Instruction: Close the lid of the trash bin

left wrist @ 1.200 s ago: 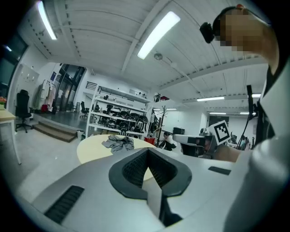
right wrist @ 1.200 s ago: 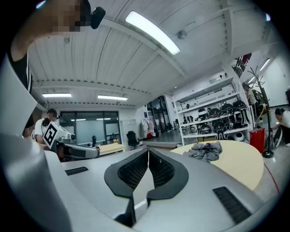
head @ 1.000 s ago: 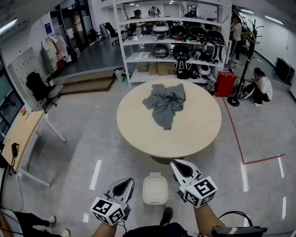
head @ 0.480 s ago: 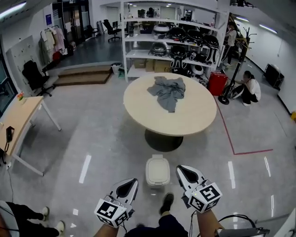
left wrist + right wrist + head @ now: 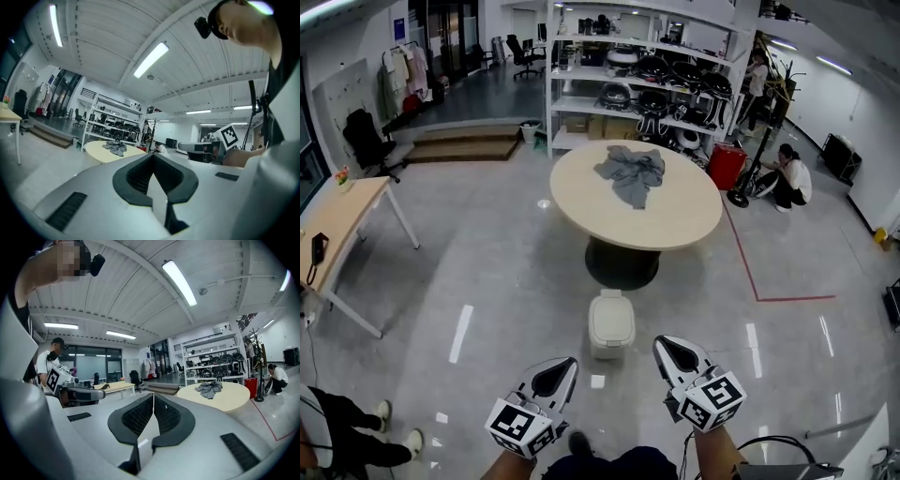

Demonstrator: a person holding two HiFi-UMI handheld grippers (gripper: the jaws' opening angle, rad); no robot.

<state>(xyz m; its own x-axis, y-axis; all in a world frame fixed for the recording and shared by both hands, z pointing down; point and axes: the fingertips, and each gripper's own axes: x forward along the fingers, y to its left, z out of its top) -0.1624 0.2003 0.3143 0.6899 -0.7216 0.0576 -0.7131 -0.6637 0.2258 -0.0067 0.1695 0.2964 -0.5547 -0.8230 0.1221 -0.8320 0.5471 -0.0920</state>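
The small cream-white rectangular plastic trash bin stands on the glossy grey floor, just on the near side of the dark pedestal of the round pale-wood bench, which carries a crumpled grey cloth.

The bin lies ahead of both tools, roughly midway between them. Its long axis runs away from the person toward the pedestal. The left gripper and the right gripper hang low and near the person's body, each apart from the bin and touching nothing. Neither is clearly the nearer one, though the right tip sits a shade further forward.

From above the lid looks flat on the bin. Whether it is fully seated I cannot tell.

Seen along the left gripper, the fingers meet at their tips with nothing between them. The right gripper shows the same. Both gripper views look out across the room above the bin, which appears in neither. Any push on the lid would likely need a reach forward and down.
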